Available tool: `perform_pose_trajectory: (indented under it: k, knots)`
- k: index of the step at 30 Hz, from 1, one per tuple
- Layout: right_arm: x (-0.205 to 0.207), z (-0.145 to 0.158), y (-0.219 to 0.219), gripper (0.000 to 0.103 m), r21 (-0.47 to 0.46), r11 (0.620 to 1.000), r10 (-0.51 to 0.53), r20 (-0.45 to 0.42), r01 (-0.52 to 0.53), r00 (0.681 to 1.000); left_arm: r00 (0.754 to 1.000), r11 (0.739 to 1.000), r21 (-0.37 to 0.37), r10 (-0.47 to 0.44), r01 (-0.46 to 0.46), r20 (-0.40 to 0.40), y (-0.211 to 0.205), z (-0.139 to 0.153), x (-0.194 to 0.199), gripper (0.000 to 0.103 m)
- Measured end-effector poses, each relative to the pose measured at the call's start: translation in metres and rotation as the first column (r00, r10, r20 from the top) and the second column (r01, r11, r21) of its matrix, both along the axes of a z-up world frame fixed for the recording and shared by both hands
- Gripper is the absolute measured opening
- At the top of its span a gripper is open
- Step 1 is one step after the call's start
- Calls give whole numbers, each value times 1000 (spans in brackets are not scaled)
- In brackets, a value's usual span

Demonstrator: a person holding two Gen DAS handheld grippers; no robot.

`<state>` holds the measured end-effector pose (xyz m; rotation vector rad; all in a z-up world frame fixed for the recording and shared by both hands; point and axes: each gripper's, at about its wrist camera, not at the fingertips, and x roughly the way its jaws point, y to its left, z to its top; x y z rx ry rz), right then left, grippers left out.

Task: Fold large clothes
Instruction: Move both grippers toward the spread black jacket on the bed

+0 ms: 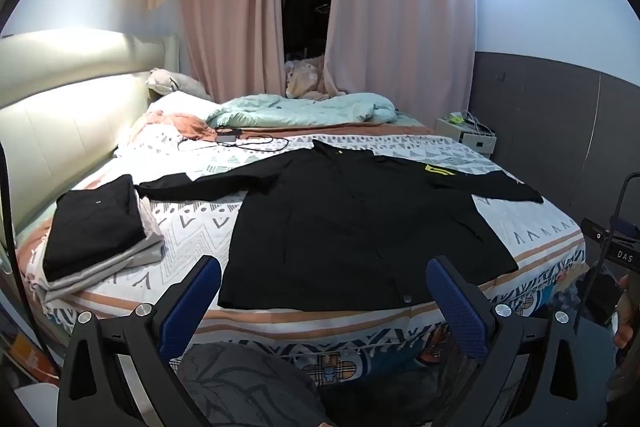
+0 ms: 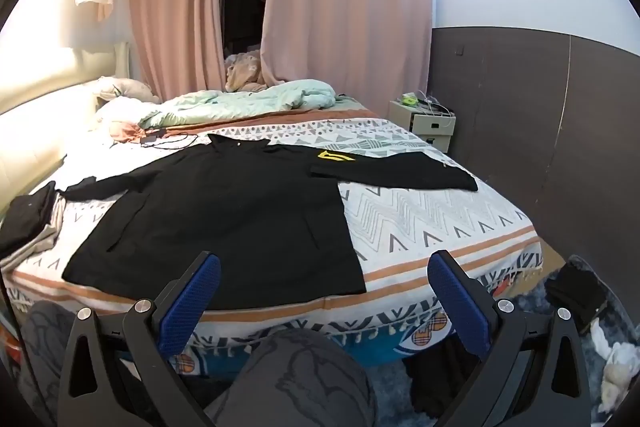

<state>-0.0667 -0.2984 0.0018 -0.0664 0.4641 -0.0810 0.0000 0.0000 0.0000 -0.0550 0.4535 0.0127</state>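
A large black long-sleeved garment (image 1: pixel 352 223) lies flat on the bed, sleeves spread to both sides, a yellow mark (image 1: pixel 438 171) near its right shoulder. It also shows in the right wrist view (image 2: pixel 224 219). My left gripper (image 1: pixel 324 267) is open and empty, held back from the garment's hem at the bed's near edge. My right gripper (image 2: pixel 324 267) is open and empty, at the near edge by the hem's right corner.
A stack of folded clothes (image 1: pixel 96 227) sits at the bed's left front. The bed (image 2: pixel 440 227) has a patterned cover. A crumpled mint duvet (image 1: pixel 304 109) and cables (image 1: pixel 248 143) lie at the back. A nightstand (image 2: pixel 430 119) stands right. Dark items lie on the floor (image 2: pixel 576 291).
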Motion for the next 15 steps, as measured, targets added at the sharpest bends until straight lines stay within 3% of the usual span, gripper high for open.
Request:
perform_pose_trajectory:
  k: [15]
  knots:
    - [-6, 7, 6, 103, -4, 1000, -11, 5, 11, 1000, 1000, 1000, -5, -14, 14, 0, 6, -3, -4, 103]
